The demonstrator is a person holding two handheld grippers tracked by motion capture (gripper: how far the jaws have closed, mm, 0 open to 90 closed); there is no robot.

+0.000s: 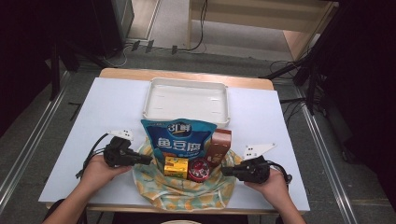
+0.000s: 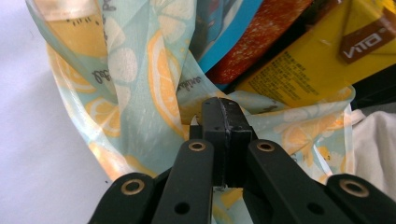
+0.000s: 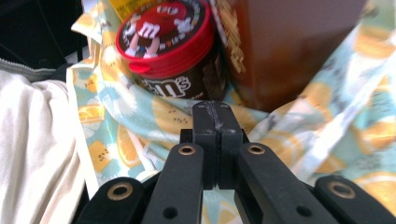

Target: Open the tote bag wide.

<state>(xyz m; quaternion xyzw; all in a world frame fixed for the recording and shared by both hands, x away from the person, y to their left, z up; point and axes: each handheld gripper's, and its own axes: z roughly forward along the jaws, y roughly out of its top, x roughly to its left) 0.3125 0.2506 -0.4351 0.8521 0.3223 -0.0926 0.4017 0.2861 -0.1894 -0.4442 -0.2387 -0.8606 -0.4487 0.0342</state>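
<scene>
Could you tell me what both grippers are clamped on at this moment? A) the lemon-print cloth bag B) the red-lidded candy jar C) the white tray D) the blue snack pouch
A: the left gripper and the right gripper each have their jaws closed on a fold of the lemon-print cloth bag.

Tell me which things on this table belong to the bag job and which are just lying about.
In the job:
- lemon-print cloth bag, each side pinched by the left gripper and right gripper
- blue snack pouch
- brown carton
- yellow box
- red-lidded candy tub

Lying about:
- white rectangular plastic tray, beyond the bag
- cables on the floor
</scene>
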